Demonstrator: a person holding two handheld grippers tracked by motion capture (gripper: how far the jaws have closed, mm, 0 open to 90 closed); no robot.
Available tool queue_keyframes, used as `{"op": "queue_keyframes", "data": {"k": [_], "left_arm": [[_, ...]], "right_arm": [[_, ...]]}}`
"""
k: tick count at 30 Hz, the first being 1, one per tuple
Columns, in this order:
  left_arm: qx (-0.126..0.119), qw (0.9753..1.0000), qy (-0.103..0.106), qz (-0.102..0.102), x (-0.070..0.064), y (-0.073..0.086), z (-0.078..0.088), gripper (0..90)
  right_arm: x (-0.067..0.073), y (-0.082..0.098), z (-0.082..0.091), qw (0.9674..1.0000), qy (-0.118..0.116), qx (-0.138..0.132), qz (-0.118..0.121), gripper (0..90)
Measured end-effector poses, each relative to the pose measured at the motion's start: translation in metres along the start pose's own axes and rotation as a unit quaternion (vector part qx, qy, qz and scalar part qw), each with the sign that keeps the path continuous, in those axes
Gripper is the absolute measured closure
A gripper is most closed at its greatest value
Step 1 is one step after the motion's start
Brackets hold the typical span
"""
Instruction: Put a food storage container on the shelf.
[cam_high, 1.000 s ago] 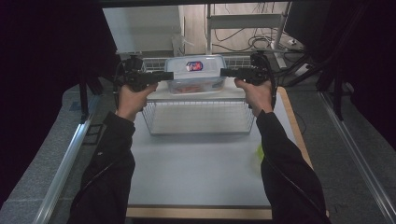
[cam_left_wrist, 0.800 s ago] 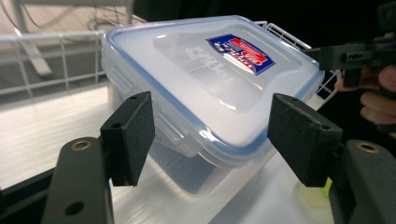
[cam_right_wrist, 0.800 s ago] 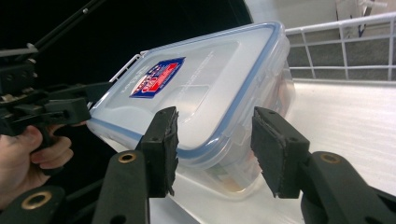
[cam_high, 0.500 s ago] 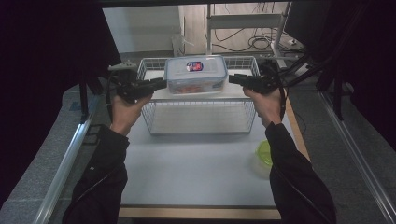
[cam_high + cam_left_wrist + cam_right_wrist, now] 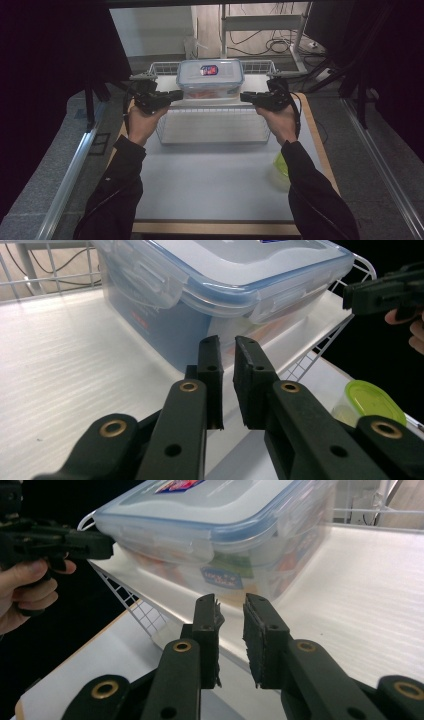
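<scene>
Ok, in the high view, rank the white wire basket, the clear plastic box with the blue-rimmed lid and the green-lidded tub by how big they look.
1. White wire basket, the largest.
2. Clear plastic box with the blue-rimmed lid, sitting in the basket.
3. Green-lidded tub, the smallest as it looks here, though the person's right sleeve hides part of it, so its full size is unsure.

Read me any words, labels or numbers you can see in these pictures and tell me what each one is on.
None can be read.
Red and blue sticker on the lid of the clear box: print too small.
Blue label on the clear box's side wall: letters blurred, unreadable.
Green lid of the small tub: no writing visible.
</scene>
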State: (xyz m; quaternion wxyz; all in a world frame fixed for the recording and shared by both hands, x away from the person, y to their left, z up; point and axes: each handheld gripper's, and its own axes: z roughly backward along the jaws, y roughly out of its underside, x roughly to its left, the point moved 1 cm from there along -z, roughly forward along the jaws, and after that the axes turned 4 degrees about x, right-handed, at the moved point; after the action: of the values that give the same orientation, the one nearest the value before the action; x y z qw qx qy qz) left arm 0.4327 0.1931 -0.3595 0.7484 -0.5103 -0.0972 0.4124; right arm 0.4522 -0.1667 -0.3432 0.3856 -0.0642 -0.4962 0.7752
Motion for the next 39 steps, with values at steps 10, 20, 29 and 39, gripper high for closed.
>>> {"op": "queue_keyframes", "data": {"k": [10, 20, 29, 39], "left_arm": [[0.008, 0.9996, -0.01, -0.024, -0.017, 0.012, 0.003, 58.5], [0.02, 0.9959, -0.039, -0.08, -0.042, 0.037, 0.01, 30.3], [0.039, 0.9926, -0.034, -0.11, -0.066, 0.071, 0.018, 17.9], [0.063, 0.9891, -0.039, -0.127, -0.083, 0.108, 0.021, 8.0]], "right_arm": [[0.012, 0.009, 0.003, 0.9994, 0.013, 0.003, 0.032, 66.4], [0.029, 0.029, 0.007, 0.9975, 0.019, 0.007, 0.068, 50.2], [0.042, 0.057, 0.011, 0.9948, 0.02, 0.027, 0.097, 35.5], [0.051, 0.085, 0.014, 0.9917, 0.022, 0.032, 0.122, 21.0]]}}
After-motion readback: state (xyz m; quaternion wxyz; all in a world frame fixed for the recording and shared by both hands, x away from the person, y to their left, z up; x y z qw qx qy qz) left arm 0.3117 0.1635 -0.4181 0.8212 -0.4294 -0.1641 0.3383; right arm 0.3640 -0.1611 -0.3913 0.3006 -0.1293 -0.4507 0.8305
